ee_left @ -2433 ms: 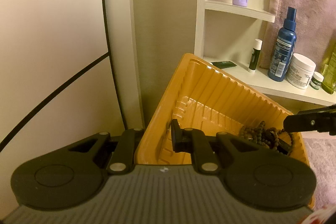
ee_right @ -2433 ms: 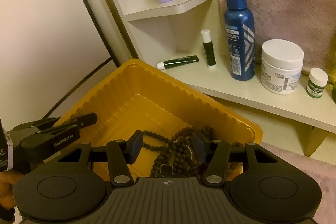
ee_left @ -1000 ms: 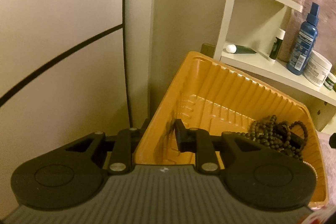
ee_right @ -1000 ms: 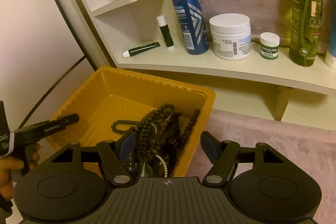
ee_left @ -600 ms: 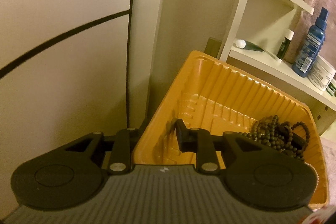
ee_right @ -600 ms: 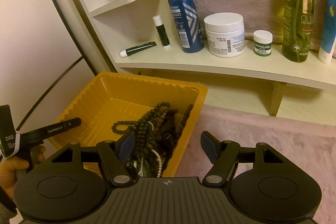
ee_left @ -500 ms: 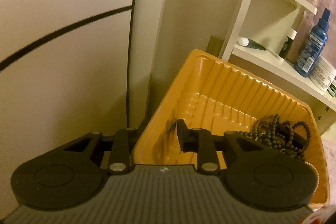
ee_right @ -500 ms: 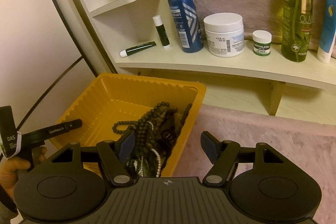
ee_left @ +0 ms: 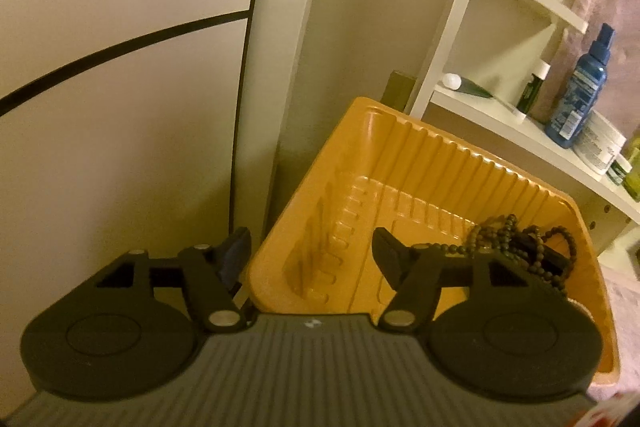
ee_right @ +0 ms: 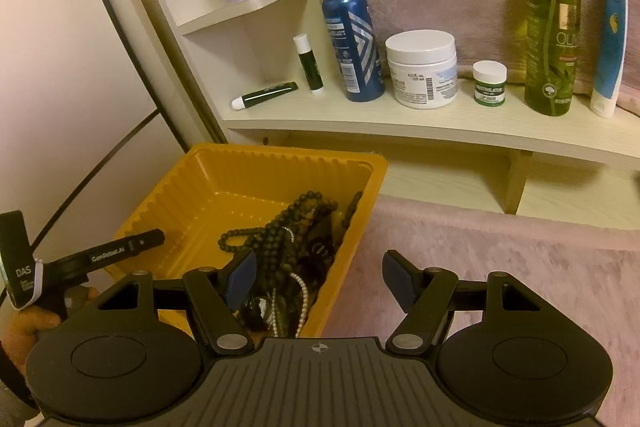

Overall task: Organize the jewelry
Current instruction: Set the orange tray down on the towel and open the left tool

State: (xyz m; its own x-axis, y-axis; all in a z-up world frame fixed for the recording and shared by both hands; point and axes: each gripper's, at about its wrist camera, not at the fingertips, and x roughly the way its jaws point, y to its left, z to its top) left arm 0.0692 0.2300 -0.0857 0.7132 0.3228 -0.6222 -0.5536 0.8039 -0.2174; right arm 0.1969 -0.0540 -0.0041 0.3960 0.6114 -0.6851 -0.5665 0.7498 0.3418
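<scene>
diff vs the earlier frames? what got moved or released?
The left gripper let go of the yellow ribbed plastic tray's near wall; its jaws are opening, straddling that wall without pressing. The right gripper pulled back from over the dark bead necklaces and stays open and empty. Tray, beads and shelf bottles unchanged.

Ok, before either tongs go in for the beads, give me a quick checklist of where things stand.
1. Left tongs off the tray: ok, opening, with the yellow tray corner rim between them but unpinched.
2. Right tongs free: ok, open, nothing between them.
3. Tray sitting flat: cannot tell; only its top shows.
4. Jewelry inside the tray: ok, heaped against its right wall.
5. Strands separable: not ok, dark beads and a pale chain are tangled.
6. Drop-off spot: cannot tell; only the pink mat beside the tray is bare.
</scene>
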